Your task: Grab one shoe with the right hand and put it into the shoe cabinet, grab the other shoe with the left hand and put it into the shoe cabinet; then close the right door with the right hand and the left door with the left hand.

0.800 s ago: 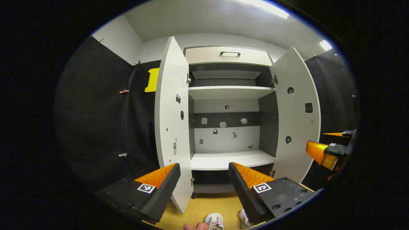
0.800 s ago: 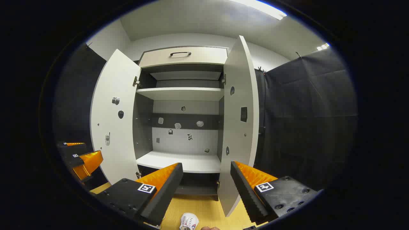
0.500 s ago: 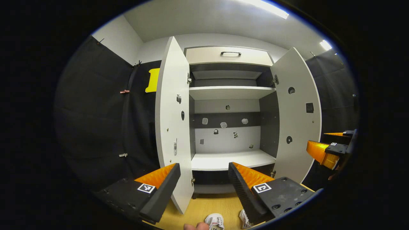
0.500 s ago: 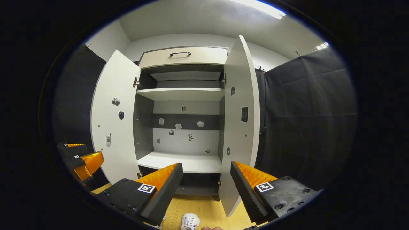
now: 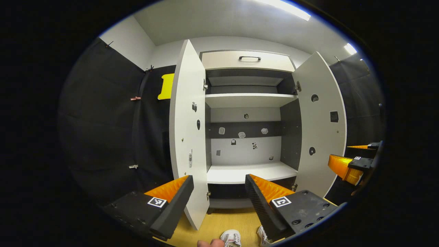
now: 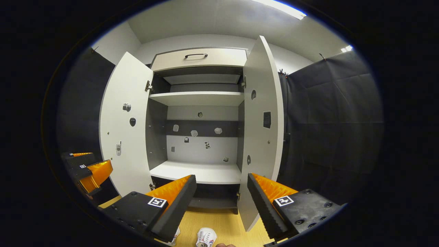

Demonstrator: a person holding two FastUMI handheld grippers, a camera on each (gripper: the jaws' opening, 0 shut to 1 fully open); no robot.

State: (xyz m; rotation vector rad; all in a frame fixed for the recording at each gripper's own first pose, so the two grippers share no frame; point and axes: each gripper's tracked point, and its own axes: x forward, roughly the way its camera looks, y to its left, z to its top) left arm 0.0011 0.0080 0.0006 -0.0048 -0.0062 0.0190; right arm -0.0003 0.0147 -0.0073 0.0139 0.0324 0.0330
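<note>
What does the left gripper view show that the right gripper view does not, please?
Left gripper view: small clips on the black cloth wall, and the right tool, open, at the right edge. Right gripper view: the left tool, open, at lower left. Both: the shoe cabinet with its two doors wide open, and white shoes on the wooden floor in front.

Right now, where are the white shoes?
Both white sneakers sit on the yellow wooden floor before the open white shoe cabinet, below the left claw.
</note>
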